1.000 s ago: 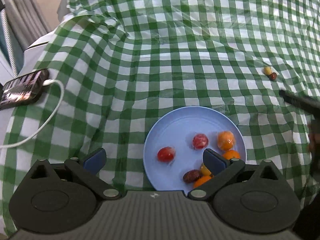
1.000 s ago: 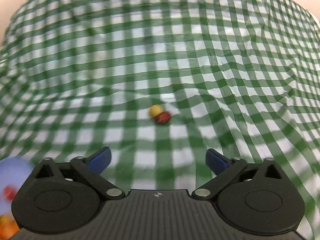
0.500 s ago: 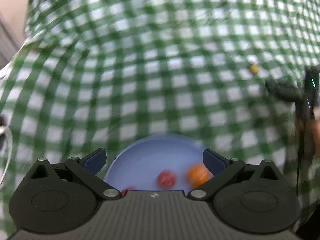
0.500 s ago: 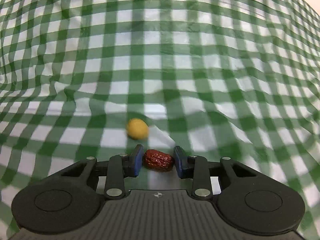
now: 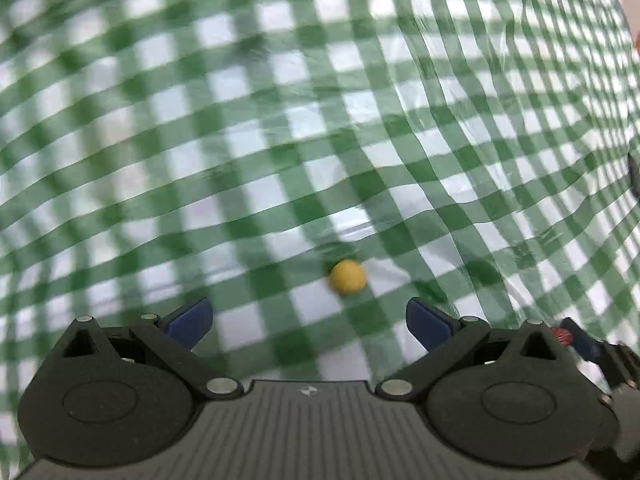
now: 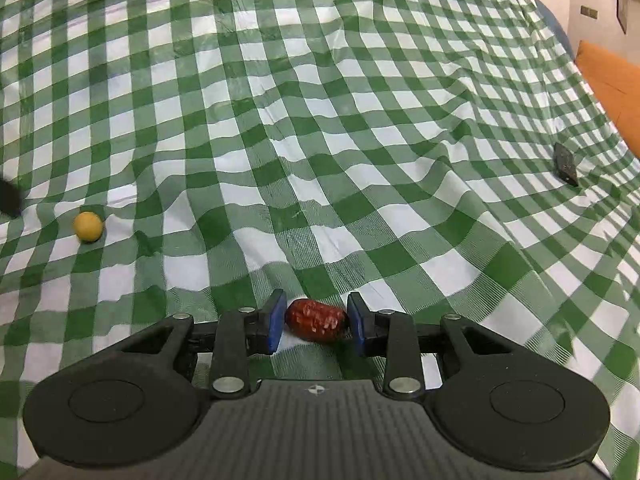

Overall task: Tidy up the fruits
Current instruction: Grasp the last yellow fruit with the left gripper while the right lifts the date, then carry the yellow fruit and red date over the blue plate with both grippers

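The right claw (image 6: 316,322) is drawn in tight on a wrinkled red date (image 6: 315,321), its two blue pads pressing the fruit's ends so that the date sits crosswise between them, just off the green-and-white checked cloth (image 6: 360,120) that covers the worktop. Well off to this claw's left, and somewhat ahead of it, a small round yellow fruit (image 6: 88,226) lies alone on the cloth. Far ahead to its right a flat dark object (image 6: 565,163) rests near the cloth's edge, with an orange cushion-like shape (image 6: 612,80) beyond that edge. The left claw (image 5: 308,322) stands wide open with nothing between its blue pads; the same yellow fruit (image 5: 347,276) lies on the cloth just ahead of it, a little right of its centre line and not touched by either pad. At the left claw's lower right, past its own right finger, the tip of the right claw shows with a glimpse of the red date (image 5: 562,335) in it. The left view is blurred, so finer detail of the cloth there cannot be made out.
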`<state>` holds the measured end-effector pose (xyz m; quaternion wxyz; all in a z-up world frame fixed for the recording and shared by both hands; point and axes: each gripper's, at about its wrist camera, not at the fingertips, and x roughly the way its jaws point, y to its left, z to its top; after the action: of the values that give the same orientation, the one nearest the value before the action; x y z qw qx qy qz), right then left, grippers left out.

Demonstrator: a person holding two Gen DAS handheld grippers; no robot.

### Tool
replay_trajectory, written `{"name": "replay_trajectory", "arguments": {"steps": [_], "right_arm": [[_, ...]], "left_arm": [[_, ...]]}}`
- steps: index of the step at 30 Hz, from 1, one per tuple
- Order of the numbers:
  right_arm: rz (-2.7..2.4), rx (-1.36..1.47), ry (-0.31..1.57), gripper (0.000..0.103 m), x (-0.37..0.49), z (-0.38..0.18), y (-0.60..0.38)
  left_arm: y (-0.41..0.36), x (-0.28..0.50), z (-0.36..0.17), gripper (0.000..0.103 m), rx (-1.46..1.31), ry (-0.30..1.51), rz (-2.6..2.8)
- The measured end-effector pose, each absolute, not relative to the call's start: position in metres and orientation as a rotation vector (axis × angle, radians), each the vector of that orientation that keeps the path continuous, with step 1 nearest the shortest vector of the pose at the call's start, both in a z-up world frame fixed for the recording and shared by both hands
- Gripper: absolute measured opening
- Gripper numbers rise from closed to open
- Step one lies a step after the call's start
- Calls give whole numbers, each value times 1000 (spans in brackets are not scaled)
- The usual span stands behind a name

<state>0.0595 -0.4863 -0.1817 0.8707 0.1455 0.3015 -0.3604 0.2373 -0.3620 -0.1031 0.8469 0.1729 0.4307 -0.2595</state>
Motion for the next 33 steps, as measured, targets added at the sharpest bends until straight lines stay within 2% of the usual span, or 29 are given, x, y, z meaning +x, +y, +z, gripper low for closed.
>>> {"name": "replay_trajectory", "arguments": {"steps": [3, 6, 9, 10, 15, 18, 25, 33], "right_arm": [[-760, 325, 625, 35, 62, -184, -493], [-758, 333, 627, 35, 64, -182, -493], [-757, 346, 627, 35, 64, -181, -493], [-758, 345, 627, 35, 64, -181, -493], [-751, 346, 625, 35, 64, -180, -497], [-777, 342, 601, 35, 61, -179, -498], [-864, 307, 587, 35, 41, -169, -492], [-683, 240, 441, 35, -41, -60, -413]], "left_arm": [[-384, 252, -127, 102, 426, 925, -548], [-397, 261, -144, 88, 461, 931, -540], [-398, 263, -147, 58, 415, 950, -581], [-398, 261, -145, 31, 408, 947, -595], [-386, 244, -130, 29, 457, 884, -554], [-357, 222, -103, 29, 443, 891, -535], [-230, 138, -24, 29, 394, 888, -452], [-92, 56, 6, 29, 333, 975, -248]]}}
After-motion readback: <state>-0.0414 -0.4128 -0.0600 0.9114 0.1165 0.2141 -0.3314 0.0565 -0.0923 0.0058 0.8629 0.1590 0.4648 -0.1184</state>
